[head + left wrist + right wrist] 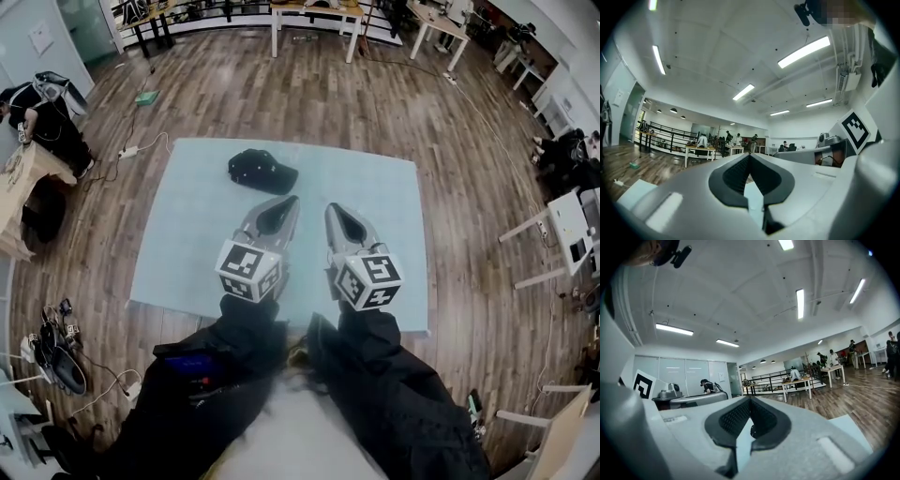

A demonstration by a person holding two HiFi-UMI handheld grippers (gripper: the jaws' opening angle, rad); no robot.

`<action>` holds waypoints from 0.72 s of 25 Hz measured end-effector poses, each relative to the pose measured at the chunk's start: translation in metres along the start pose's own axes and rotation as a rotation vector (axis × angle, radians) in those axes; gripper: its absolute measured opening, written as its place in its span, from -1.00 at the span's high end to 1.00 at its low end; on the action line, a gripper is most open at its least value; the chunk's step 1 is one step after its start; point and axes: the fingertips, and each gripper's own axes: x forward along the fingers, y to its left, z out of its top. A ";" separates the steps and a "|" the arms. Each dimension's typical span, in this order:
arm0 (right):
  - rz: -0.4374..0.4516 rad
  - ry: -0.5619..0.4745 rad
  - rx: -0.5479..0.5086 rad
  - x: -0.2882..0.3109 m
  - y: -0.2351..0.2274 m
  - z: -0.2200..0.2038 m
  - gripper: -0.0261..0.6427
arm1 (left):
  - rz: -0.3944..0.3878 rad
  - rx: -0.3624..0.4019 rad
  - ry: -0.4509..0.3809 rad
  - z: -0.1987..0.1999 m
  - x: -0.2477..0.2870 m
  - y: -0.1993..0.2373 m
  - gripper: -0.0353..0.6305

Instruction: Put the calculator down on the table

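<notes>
My left gripper [284, 204] and right gripper [334, 210] hang level over the pale table [178, 262], each with its jaws pressed together on nothing. The calculator [262, 172], a dark lump from here, lies on the table beyond them, apart from both. I judge it light, rigid and slick-cased, so I'd pinch its long edges and spare the keys.

Bright, even indoor light, with a strong fisheye bend in every view.
Ceiling strip lights [804, 51] glare white at 1 o'clock in the left gripper view, and another strip light [800, 303] flares near 12 o'clock in the right gripper view. The head view shows only faint shadows on the pale bench [187, 234], and the dark sleeves [394, 403] at 6 o'clock are smeared. Both gripper views have black corners, and the near fingers [733, 176] look soft.
</notes>
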 end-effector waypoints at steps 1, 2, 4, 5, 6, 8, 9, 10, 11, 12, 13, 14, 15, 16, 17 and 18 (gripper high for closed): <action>-0.004 -0.012 -0.003 -0.001 -0.002 0.004 0.92 | -0.001 0.005 -0.007 0.004 0.000 -0.001 0.90; -0.009 -0.023 -0.006 -0.002 -0.003 0.006 0.92 | -0.003 0.009 -0.014 0.007 0.001 -0.002 0.90; -0.014 -0.037 -0.011 -0.002 -0.005 0.011 0.92 | -0.004 0.014 -0.021 0.011 0.001 -0.001 0.90; -0.011 -0.038 -0.012 -0.001 -0.005 0.012 0.92 | -0.004 0.015 -0.022 0.013 0.001 -0.001 0.90; -0.006 -0.038 -0.013 -0.001 -0.005 0.013 0.92 | -0.005 0.015 -0.022 0.015 0.001 -0.001 0.90; 0.002 -0.037 -0.014 -0.001 -0.003 0.016 0.92 | -0.008 0.013 -0.023 0.019 0.001 -0.002 0.90; 0.004 -0.039 -0.016 -0.001 -0.001 0.017 0.92 | -0.009 0.013 -0.025 0.020 0.000 -0.002 0.90; 0.004 -0.041 -0.020 -0.002 0.000 0.019 0.92 | -0.010 0.013 -0.027 0.021 -0.001 -0.003 0.90; 0.005 -0.045 -0.024 -0.002 0.001 0.020 0.92 | -0.011 0.014 -0.029 0.022 -0.001 -0.003 0.90; 0.005 -0.049 -0.029 -0.001 0.002 0.021 0.92 | -0.011 0.014 -0.030 0.022 -0.001 -0.002 0.90; 0.005 -0.054 -0.034 -0.001 0.002 0.023 0.92 | -0.010 0.013 -0.031 0.022 -0.002 -0.001 0.90; 0.005 -0.057 -0.038 -0.001 0.003 0.024 0.92 | -0.010 0.010 -0.032 0.022 -0.002 -0.001 0.90; 0.006 -0.061 -0.040 -0.002 0.003 0.025 0.92 | -0.011 0.007 -0.032 0.023 -0.003 -0.001 0.90; 0.006 -0.063 -0.040 -0.002 0.003 0.026 0.92 | -0.013 0.004 -0.031 0.023 -0.003 -0.001 0.90; 0.006 -0.065 -0.040 -0.003 0.003 0.027 0.92 | -0.014 0.003 -0.032 0.024 -0.003 -0.002 0.90; 0.006 -0.067 -0.039 -0.003 0.003 0.028 0.92 | -0.014 0.002 -0.033 0.025 -0.003 -0.002 0.90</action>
